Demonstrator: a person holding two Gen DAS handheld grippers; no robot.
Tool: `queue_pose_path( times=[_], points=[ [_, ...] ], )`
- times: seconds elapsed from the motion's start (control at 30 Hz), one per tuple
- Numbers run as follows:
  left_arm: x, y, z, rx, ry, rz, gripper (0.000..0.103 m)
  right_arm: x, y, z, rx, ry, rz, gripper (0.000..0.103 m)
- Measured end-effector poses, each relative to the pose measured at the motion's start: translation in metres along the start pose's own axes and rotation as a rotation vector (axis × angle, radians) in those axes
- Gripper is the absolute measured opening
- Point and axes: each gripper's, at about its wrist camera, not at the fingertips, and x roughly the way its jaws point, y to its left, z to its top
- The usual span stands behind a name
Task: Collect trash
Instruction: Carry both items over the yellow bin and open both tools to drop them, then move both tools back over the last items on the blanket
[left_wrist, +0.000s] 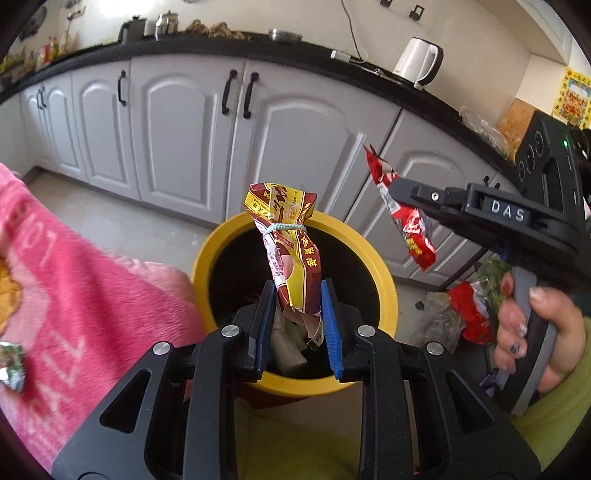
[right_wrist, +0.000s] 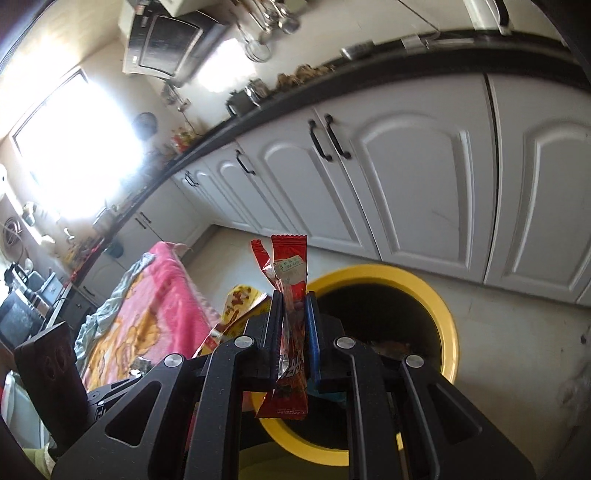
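Observation:
My left gripper is shut on a yellow and brown snack bag tied with a string, held upright over the mouth of a yellow bin. My right gripper is shut on a red wrapper, held just left of the yellow bin. In the left wrist view the right gripper holds the red wrapper above the bin's right rim. The bin holds some trash inside.
A pink blanket lies left of the bin, with a small foil wrapper on it. More wrappers and bags lie on the floor right of the bin. White cabinets under a black counter stand behind.

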Motion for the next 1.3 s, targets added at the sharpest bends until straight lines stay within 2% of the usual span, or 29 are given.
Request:
queue_pose_path(
  times=[0.13, 0.2, 0.37, 0.53, 0.77, 0.83, 1.03, 1.3],
  points=[
    [0.008, 0.005, 0.001, -0.014, -0.005, 0.029, 0.046, 0.009, -0.01, 0.002, 0.043, 0.0, -0.016, 0.031],
    [0.006, 0.01, -0.001, -0.023, -0.012, 0.038, 0.05, 0.01, -0.01, 0.001, 0.044, -0.005, -0.017, 0.039],
    [-0.018, 0.03, -0.003, -0.062, -0.067, 0.096, 0.061, 0.011, 0.0, -0.005, 0.023, -0.003, -0.007, 0.041],
    [-0.056, 0.054, -0.009, -0.093, -0.139, 0.168, 0.077, 0.019, 0.037, -0.013, -0.06, 0.022, 0.052, 0.046],
    [-0.11, 0.09, -0.018, -0.118, -0.216, 0.283, 0.084, 0.027, 0.111, -0.025, -0.214, 0.052, 0.151, 0.053],
    [-0.128, 0.103, -0.023, -0.13, -0.237, 0.317, 0.092, 0.029, 0.129, -0.027, -0.249, 0.062, 0.177, 0.054],
    [-0.168, 0.132, -0.038, -0.164, -0.28, 0.39, 0.092, 0.041, 0.182, -0.04, -0.353, 0.096, 0.233, 0.058],
    [-0.201, 0.165, -0.059, -0.229, -0.29, 0.444, 0.092, 0.058, 0.239, -0.064, -0.475, 0.138, 0.275, 0.063]
  ],
)
